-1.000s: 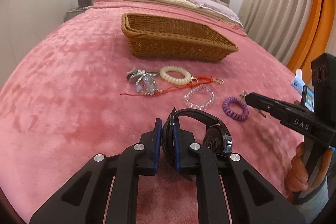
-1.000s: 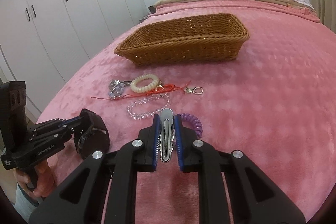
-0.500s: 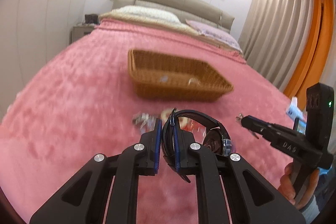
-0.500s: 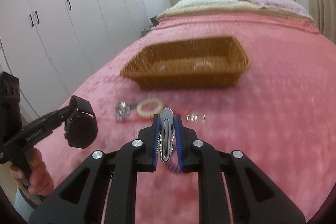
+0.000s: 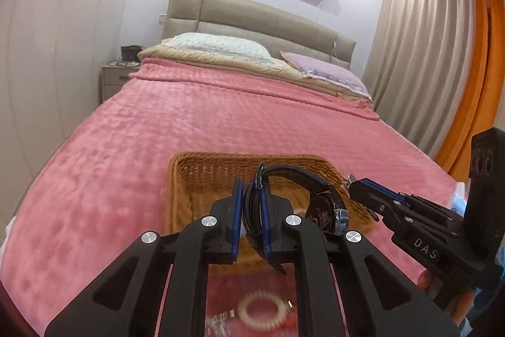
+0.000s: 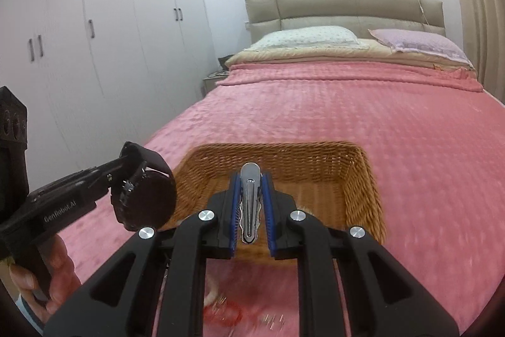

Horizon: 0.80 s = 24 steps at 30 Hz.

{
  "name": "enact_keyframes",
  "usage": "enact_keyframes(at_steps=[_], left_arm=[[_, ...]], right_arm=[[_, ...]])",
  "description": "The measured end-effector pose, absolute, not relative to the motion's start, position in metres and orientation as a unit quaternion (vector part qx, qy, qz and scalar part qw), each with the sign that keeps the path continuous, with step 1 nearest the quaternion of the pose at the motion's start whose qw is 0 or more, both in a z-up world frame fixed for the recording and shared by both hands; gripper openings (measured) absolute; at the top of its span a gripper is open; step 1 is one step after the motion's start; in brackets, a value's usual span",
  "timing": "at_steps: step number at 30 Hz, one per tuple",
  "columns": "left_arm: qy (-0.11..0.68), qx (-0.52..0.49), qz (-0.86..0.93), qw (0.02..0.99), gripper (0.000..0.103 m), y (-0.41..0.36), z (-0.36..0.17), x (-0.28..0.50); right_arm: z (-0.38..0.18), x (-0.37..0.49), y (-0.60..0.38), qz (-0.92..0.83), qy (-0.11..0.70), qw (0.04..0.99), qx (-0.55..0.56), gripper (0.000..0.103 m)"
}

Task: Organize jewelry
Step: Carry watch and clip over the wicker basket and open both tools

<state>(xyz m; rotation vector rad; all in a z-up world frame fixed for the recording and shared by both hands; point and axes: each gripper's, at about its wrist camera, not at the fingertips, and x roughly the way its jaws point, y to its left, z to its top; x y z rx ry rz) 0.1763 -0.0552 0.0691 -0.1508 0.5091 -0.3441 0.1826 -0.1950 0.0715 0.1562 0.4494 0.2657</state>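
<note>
My left gripper (image 5: 251,213) is shut on the strap of a black wristwatch (image 5: 325,206) and holds it in the air over the near part of the wicker basket (image 5: 189,179). The watch also shows in the right wrist view (image 6: 148,198). My right gripper (image 6: 249,207) is shut on a silver hair clip (image 6: 249,201) above the near edge of the basket (image 6: 359,179). In the left wrist view the right gripper (image 5: 356,183) hovers by the basket's right side. A white bead bracelet (image 5: 263,308) lies blurred on the pink blanket below.
The pink blanket (image 5: 126,147) covers the bed. Red cord and other small jewelry (image 6: 224,311) lie blurred below my right gripper. Pillows (image 6: 309,38) and headboard stand far back, wardrobes (image 6: 94,37) at the left, curtains (image 5: 426,68) at the right.
Both grippers have risen and moved forward with the watch and the clip, from above the jewelry on the blanket to over the basket. Both stay shut.
</note>
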Motion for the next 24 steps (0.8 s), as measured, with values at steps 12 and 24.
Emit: enact_keyframes(at_steps=[12,24], left_arm=[[0.338,-0.062,-0.165,0.925,0.011,-0.066,0.007,0.242],[0.321,-0.104,-0.195,0.921,0.040,-0.044,0.022,0.225]], right_arm=[[0.006,0.269,-0.207,0.094,0.323,0.937,0.092,0.012],[0.015,0.249,-0.219,0.085,0.307,0.941,0.114,0.041]])
